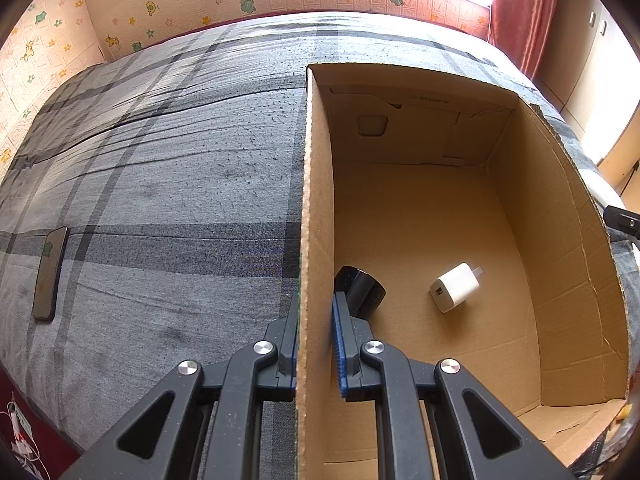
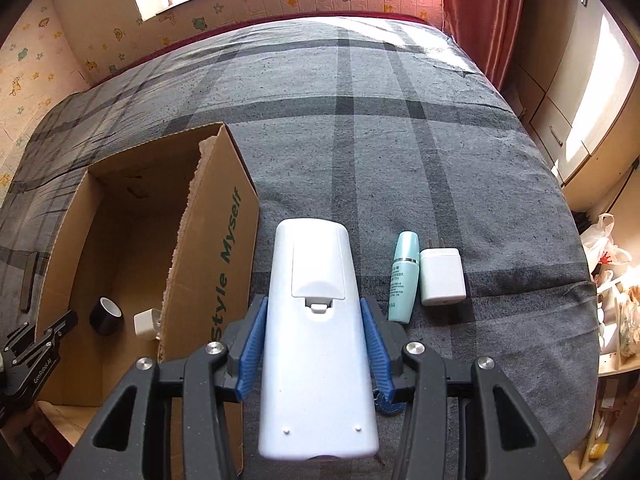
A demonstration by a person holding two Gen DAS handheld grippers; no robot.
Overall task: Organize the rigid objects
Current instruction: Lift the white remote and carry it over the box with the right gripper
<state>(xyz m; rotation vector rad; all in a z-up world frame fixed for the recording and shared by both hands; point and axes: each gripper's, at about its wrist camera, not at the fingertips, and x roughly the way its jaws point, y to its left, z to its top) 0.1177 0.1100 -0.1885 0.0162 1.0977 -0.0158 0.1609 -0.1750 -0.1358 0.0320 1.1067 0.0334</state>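
Covering the bed, grey plaid sheet point(image 2: 400, 140), red curtain point(image 2: 472, 12), right hand-held gripper point(image 2: 316, 344) clamping white remote point(image 2: 316, 340), left hand-held gripper point(image 1: 316, 344) pinching box wall point(image 1: 316, 208)

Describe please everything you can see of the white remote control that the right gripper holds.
The remote control is a long, smooth white plastic body, seen from its back: a battery cover with a small latch sits in the upper half. It points away from the camera, over the grey checked bed cover. The right gripper is shut on it, its blue pads pressing both long sides. Its button face is hidden.
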